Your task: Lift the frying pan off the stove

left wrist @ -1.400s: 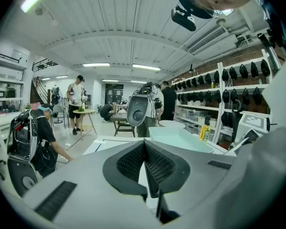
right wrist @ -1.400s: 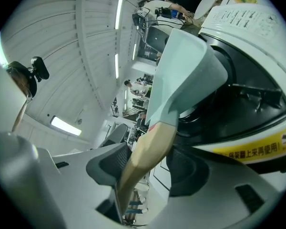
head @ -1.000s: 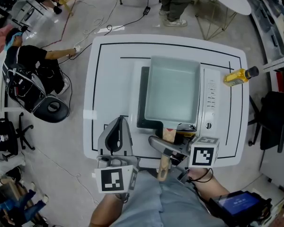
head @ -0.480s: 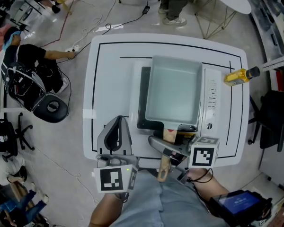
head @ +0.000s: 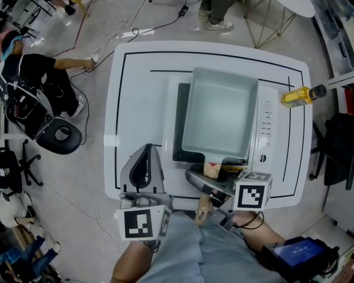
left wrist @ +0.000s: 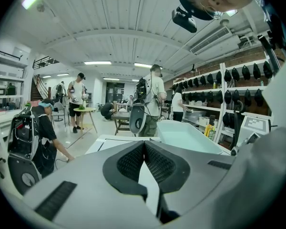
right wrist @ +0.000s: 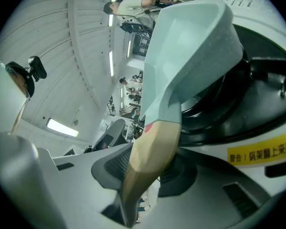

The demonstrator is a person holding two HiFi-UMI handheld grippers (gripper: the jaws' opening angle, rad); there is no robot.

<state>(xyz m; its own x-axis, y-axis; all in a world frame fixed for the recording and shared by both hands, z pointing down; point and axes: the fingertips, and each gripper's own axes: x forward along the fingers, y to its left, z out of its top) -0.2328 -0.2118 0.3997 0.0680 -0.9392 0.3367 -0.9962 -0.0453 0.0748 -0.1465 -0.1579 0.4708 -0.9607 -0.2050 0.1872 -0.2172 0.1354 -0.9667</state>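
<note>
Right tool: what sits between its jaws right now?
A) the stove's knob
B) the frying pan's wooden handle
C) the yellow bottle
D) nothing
B: the right gripper view shows the wooden handle of the frying pan filling the gap between the jaws of the right tool, which have just been closing on it.

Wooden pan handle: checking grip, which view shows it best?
Right gripper view: the wooden handle fills it, between jaws that have just been closing. Head view shows it small, partly covered; left gripper view shows none.
</note>
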